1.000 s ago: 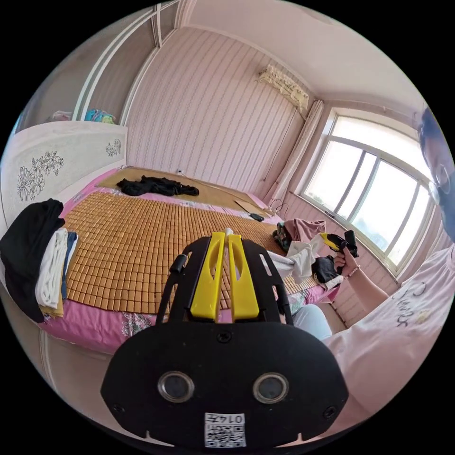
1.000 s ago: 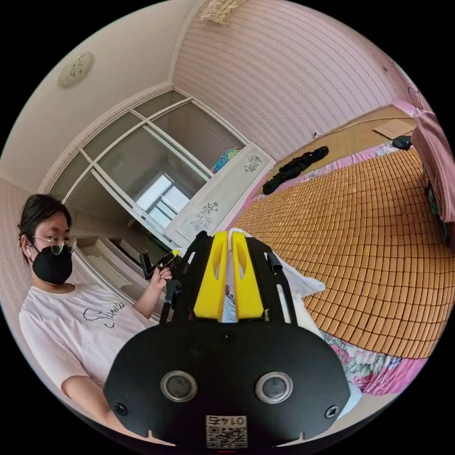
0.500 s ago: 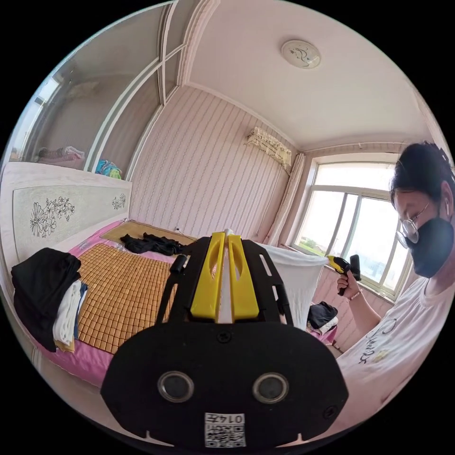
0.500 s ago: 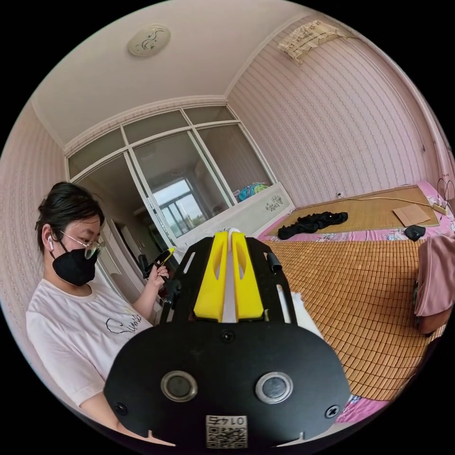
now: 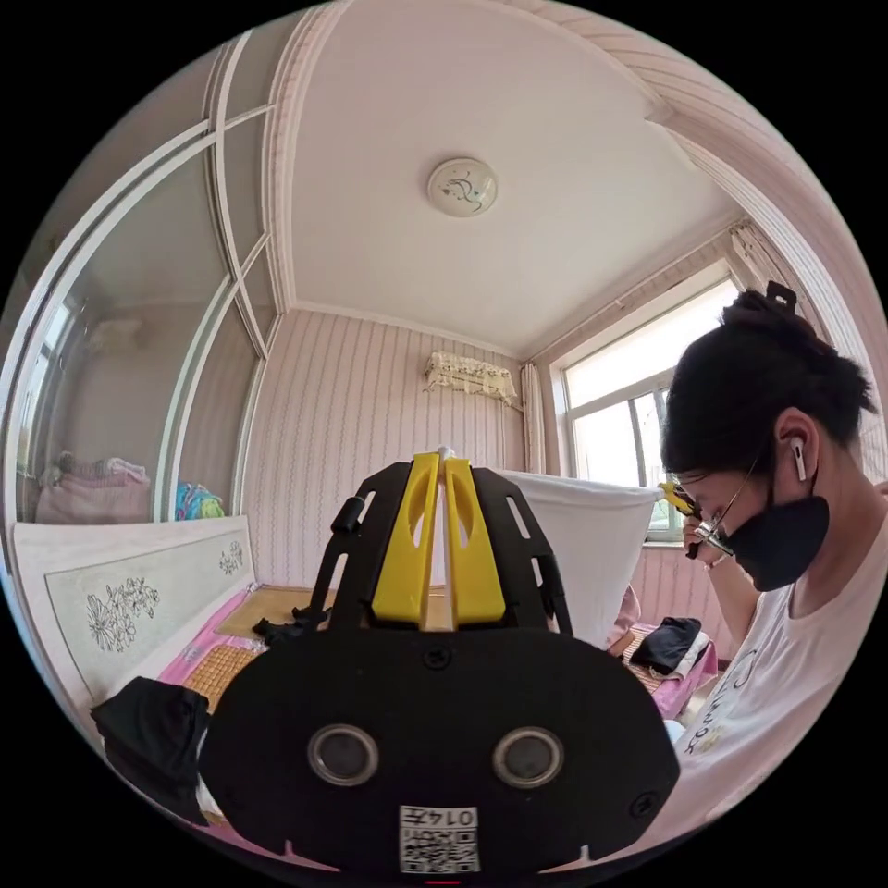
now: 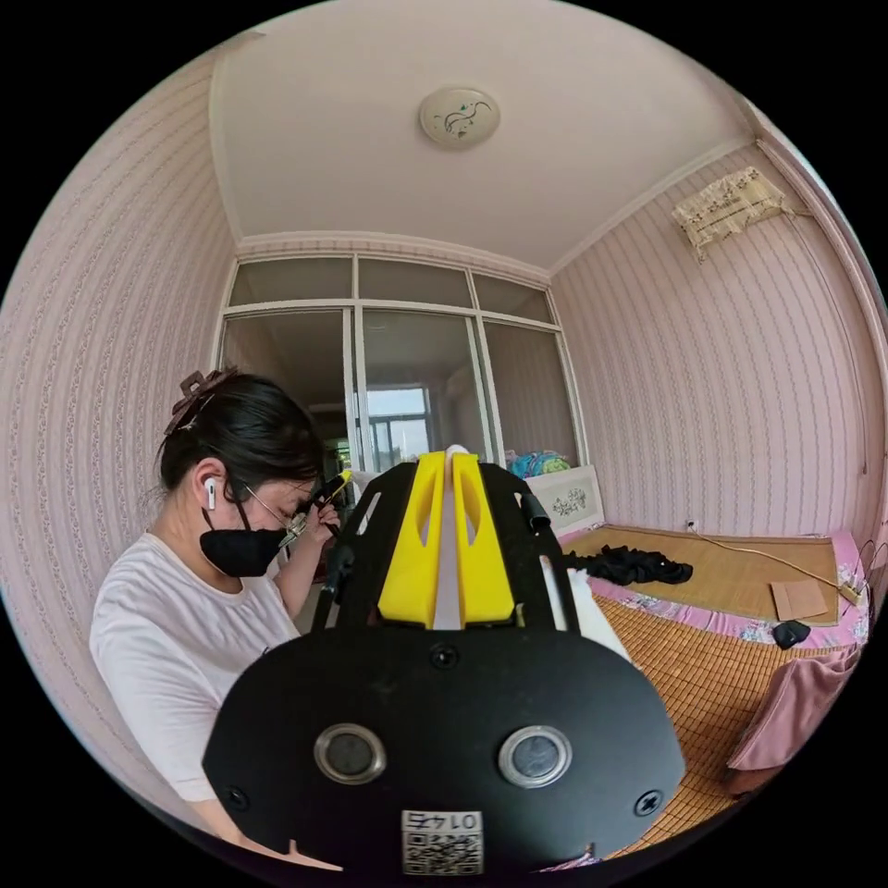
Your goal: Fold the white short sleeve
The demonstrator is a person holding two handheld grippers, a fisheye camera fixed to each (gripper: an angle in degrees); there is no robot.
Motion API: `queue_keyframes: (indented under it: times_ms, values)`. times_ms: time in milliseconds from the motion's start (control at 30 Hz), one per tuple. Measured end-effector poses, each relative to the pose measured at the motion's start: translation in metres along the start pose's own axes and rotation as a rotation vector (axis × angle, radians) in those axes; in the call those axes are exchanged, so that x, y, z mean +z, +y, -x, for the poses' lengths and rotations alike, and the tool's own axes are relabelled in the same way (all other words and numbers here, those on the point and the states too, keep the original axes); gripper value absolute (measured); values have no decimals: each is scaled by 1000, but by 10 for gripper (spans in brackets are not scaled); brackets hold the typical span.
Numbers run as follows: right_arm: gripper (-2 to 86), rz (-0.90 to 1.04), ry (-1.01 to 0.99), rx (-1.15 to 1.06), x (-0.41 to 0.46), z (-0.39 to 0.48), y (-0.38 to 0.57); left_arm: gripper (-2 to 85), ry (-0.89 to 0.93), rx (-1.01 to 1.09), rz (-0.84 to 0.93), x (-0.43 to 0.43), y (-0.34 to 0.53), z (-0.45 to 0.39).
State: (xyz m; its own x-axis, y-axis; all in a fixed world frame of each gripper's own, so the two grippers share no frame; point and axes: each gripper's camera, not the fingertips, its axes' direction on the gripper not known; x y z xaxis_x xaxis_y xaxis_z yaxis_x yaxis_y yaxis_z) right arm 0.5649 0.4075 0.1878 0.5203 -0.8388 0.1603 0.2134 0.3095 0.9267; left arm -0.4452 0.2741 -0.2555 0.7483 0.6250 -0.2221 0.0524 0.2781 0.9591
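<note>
The white short sleeve (image 5: 583, 546) hangs stretched in the air between both grippers, its top edge taut. In the left gripper view my left gripper (image 5: 442, 460) is shut on one top corner, white cloth showing between the yellow jaws. The right gripper (image 5: 677, 497) appears there at the shirt's other corner, held in a hand near the person's face. In the right gripper view my right gripper (image 6: 448, 458) is shut on white cloth (image 6: 587, 620), which drops behind the jaws. The left gripper (image 6: 328, 488) shows there by the person's head.
A bed with a bamboo mat (image 6: 712, 666) lies below. On it are a dark garment (image 6: 629, 564), a pink garment (image 6: 795, 703), a black folded pile (image 5: 153, 740) and more clothes (image 5: 671, 643). The person (image 5: 777, 546) stands beside the bed, a window (image 5: 620, 435) behind.
Both grippers have risen from bed height to head height, lifting the shirt off the bed; it now hangs spread between them. Both stay shut on it.
</note>
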Motion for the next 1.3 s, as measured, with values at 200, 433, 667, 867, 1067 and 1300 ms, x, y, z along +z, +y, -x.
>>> queue_keyframes:
  times_ms: [200,433,667,867,1067,1300]
  values:
    - [5,99,159,-38,28,-5,-34,-10,-29,39,81,34,-17,8]
    - [5,594,336,325,148,-176,36,-10,-13,-254,461,195,94,88]
    - [5,420,497,460,187,-264,30,-10,-101,-312,505,349,119,117]
    - [6,97,403,269,176,-246,-34,-10,-61,-220,376,389,75,113]
    - [6,289,409,319,189,-262,57,-10,-56,-270,640,411,189,126]
    - [6,631,443,679,212,-306,245,-10,-58,-334,1136,432,380,136]
